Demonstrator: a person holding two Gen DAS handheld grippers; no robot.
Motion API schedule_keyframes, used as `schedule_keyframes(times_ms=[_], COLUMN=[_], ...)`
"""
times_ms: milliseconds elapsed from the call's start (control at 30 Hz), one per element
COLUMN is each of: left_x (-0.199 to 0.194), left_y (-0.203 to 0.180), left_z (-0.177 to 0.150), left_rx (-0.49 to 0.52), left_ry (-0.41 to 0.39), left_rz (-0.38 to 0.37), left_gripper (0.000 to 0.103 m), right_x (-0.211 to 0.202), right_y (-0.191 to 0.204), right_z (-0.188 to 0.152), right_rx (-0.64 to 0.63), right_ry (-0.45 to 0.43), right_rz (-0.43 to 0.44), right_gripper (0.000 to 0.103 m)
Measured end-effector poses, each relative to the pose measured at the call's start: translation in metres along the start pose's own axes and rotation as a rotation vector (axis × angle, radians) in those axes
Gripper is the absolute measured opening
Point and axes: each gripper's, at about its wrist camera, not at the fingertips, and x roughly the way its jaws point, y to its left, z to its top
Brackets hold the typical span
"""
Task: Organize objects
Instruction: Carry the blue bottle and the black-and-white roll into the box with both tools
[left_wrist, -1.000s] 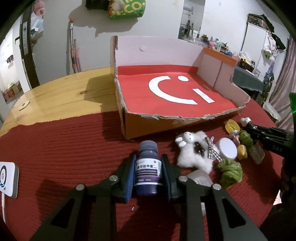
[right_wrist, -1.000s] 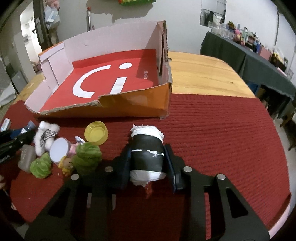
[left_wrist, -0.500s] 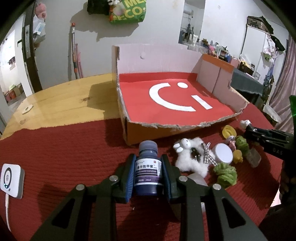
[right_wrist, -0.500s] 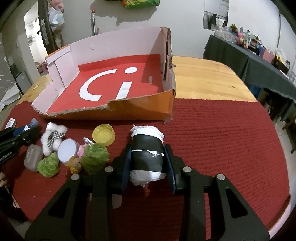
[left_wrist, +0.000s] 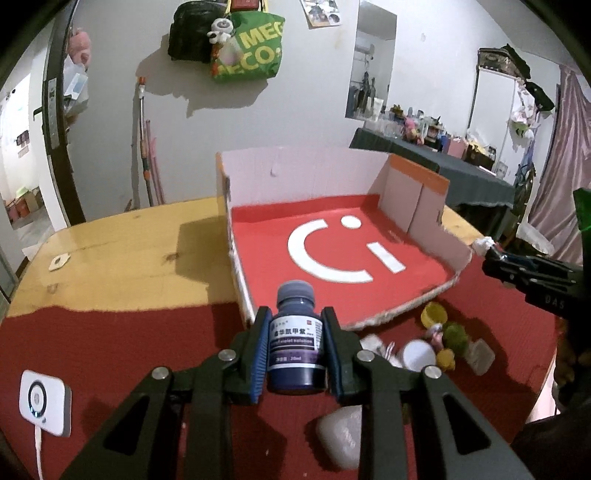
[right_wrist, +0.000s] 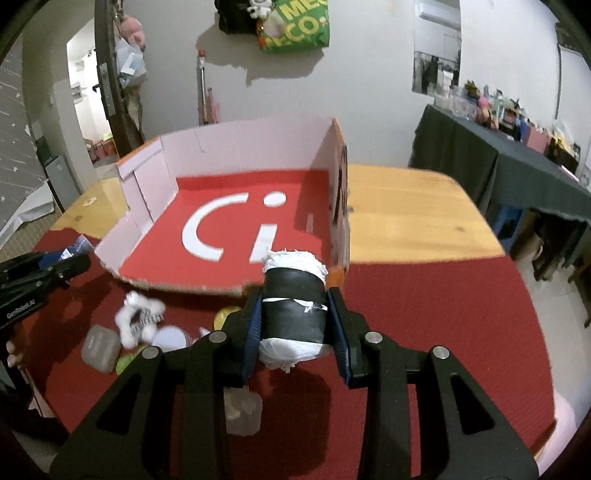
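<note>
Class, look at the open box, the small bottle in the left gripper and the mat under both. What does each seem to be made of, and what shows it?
Box: cardboard, matt; its front edge is torn and ragged.
Bottle: probably dark plastic, slightly glossy, with a paper label; glass is possible.
Mat: red woven or knitted fabric, judging by its fine ribbed texture.

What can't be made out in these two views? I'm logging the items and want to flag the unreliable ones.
- Left wrist view: the dark blue labelled bottle has its lower label print too small to read.
- Left wrist view: the translucent plastic lump is partly hidden by the left tongs.
- Right wrist view: the white fluffy plush toy is motion-blurred.
</note>
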Motion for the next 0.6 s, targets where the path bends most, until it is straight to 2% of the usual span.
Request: schedule_keyframes(times_ms=[267,367,600], left_x=[0.025,0.037,0.072], left_y=[-0.005,-0.007,-0.011], left_z=[0.029,0.036,0.047], left_rx=[0.029,0.060,0.126], left_ry=[0.032,0.053,0.158], left_rz=[-0.040,-0.029,-0.035], left_gripper=[0.028,0.028,0.028], right_x=[0.015,0.032,0.075], right_y=[0.001,0.004,0.010], right_z=[0.036,0.048,0.060], right_rx=[-0.060,-0.101,-0.182], right_ry=[-0.007,0.032,0.156], right_rz=[0.018,0.023,0.049], right_gripper=[0.032,0.032,0.032])
